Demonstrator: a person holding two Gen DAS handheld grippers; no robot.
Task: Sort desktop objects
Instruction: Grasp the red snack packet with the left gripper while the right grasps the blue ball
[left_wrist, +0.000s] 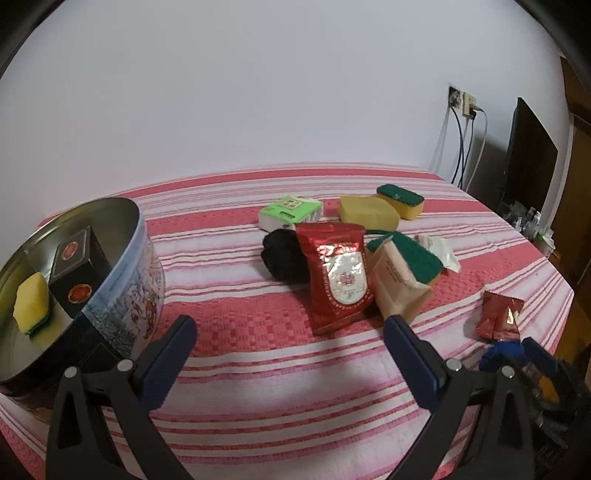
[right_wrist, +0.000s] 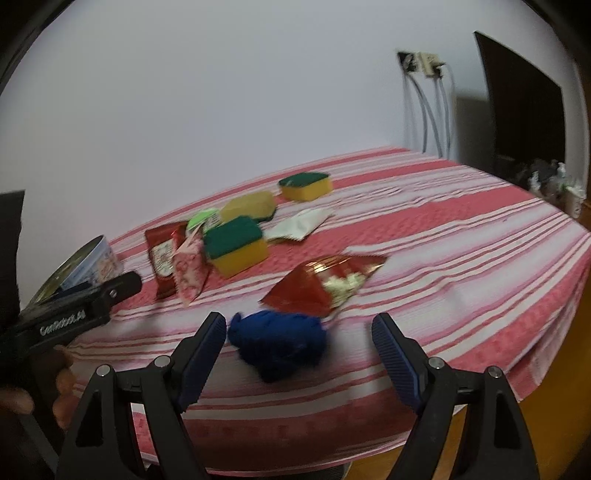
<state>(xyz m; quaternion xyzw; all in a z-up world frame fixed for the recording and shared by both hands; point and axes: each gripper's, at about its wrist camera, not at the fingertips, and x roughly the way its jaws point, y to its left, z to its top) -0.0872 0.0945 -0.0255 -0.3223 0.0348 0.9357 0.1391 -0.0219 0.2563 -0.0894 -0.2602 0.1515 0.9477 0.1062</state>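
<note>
My left gripper (left_wrist: 290, 325) is open and empty above the striped cloth, just short of a large red foil packet (left_wrist: 338, 277). A round tin (left_wrist: 110, 266) at the left holds a black box (left_wrist: 75, 273) and a yellow sponge (left_wrist: 31, 304). My right gripper (right_wrist: 299, 326) is open, its jaws standing either side of a blue fabric ball (right_wrist: 279, 341) without touching it. The blue ball also shows in the left wrist view (left_wrist: 502, 354). A small red packet (right_wrist: 325, 284) lies just beyond the ball.
A black fabric ball (left_wrist: 282, 254), a green-and-white tissue pack (left_wrist: 290, 212), a beige pouch (left_wrist: 399, 288), a white wrapper (right_wrist: 299, 227) and several yellow-green sponges (right_wrist: 236, 245) lie mid-table. The table's right edge (right_wrist: 546, 332) is close. A wall socket with cables (left_wrist: 461, 107) and a dark screen (left_wrist: 532, 158) stand behind.
</note>
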